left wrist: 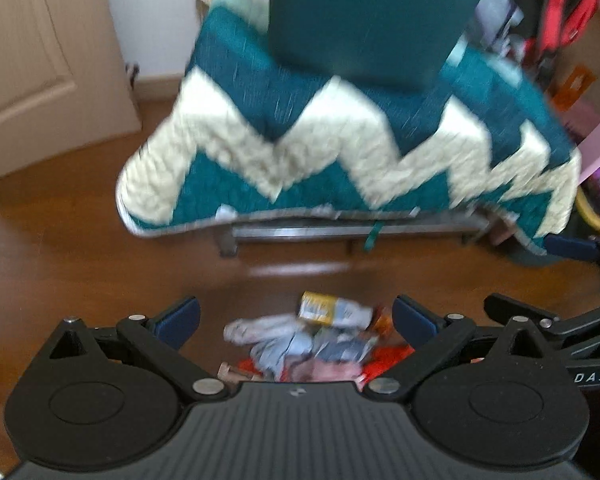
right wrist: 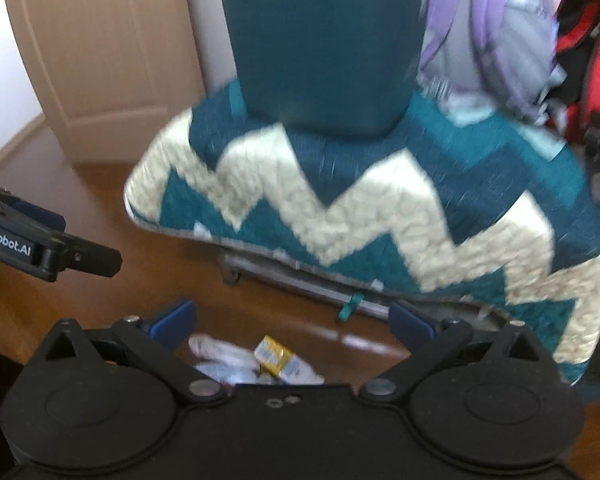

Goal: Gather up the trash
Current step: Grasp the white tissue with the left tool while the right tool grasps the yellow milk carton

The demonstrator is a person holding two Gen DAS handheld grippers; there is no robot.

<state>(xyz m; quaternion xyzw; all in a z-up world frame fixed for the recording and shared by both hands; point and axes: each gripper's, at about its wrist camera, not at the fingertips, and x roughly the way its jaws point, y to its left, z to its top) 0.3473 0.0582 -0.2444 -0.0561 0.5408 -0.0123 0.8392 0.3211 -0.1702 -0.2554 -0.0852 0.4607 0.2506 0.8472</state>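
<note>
Both grippers hang over a wooden floor (left wrist: 60,240), each with its jaws spread wide and nothing between them. The left gripper (left wrist: 296,320) looks down on the trash (left wrist: 308,344) — a loose heap of crumpled pale paper, red and orange wrappers and a small yellow-labelled carton (left wrist: 320,308) lying on the floor, near the camera and in front of a chair. The right gripper (right wrist: 292,324) sees the same pile (right wrist: 256,360) just beyond its body, slightly to the left. The wide opening probably suits the bulky, uneven heap. Farther off, the chair carries a teal-and-cream zigzag cushion (left wrist: 340,152), and a door (left wrist: 28,60) stands at far left. Both views are blurred, so finer detail of the scraps cannot be told.
</note>
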